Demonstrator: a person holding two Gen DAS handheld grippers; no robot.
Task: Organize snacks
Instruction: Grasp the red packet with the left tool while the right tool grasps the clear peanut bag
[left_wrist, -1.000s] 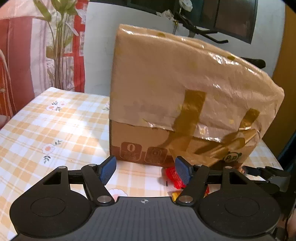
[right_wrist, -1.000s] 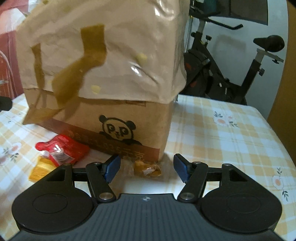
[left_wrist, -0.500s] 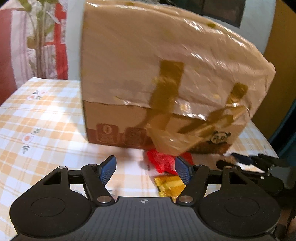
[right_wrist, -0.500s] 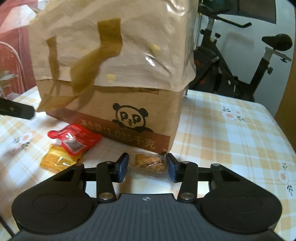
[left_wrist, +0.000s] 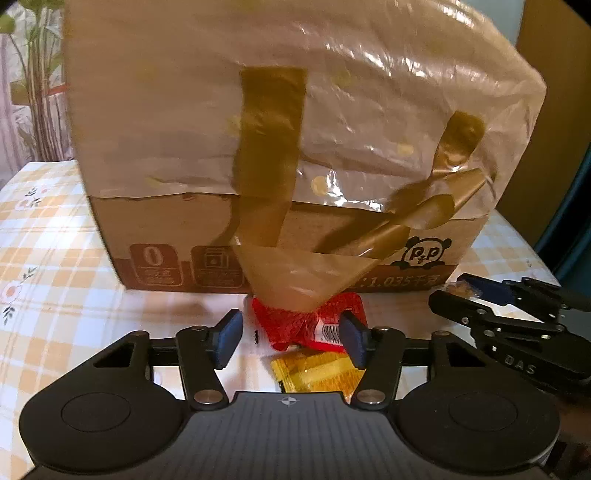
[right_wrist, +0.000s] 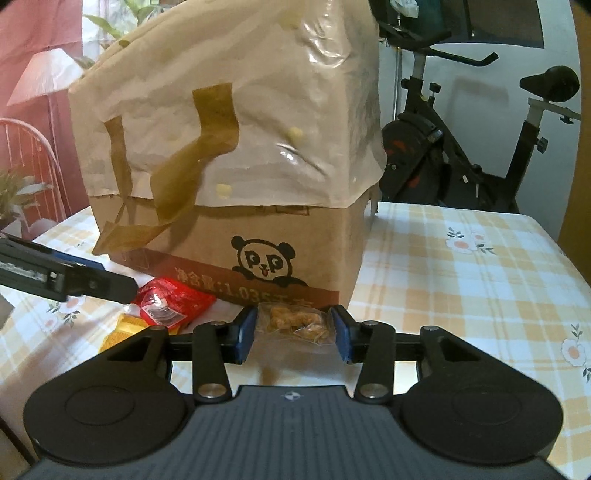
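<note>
- The right claw (right_wrist: 294, 334) was closed on a small clear packet of brown snack pieces (right_wrist: 295, 322), its blue pads pressing the packet's two ends.
- That packet sat just in front of the cardboard box (right_wrist: 295, 243), below the printed panda face (right_wrist: 263, 260) on the box's near side.
- The left claw (left_wrist: 291, 338) was closing, with the red snack packet (left_wrist: 295, 323) between its pads; the right-hand pad lay against the packet's white barcode end, while the left-hand pad stood clear of it, so nothing was clamped.
- A yellow snack packet (left_wrist: 317, 373) lay on the table (left_wrist: 55, 266) just under the red one, nearer the left claw's body.
- Both the red and yellow packets lay against the foot of the box, partly beneath a loose brown flap of the bag's handle (left_wrist: 291, 277).
- A thin tan plastic bag (left_wrist: 332, 110) was draped over the top of the box, covering its upper half.
- The table carried a yellow-and-white checked cloth with small flowers.
- In the left wrist view the right claw showed at the right edge, low over the table beside the box's corner.
- An exercise bike (right_wrist: 461, 140) stood behind the table, to the right of the box.
</note>
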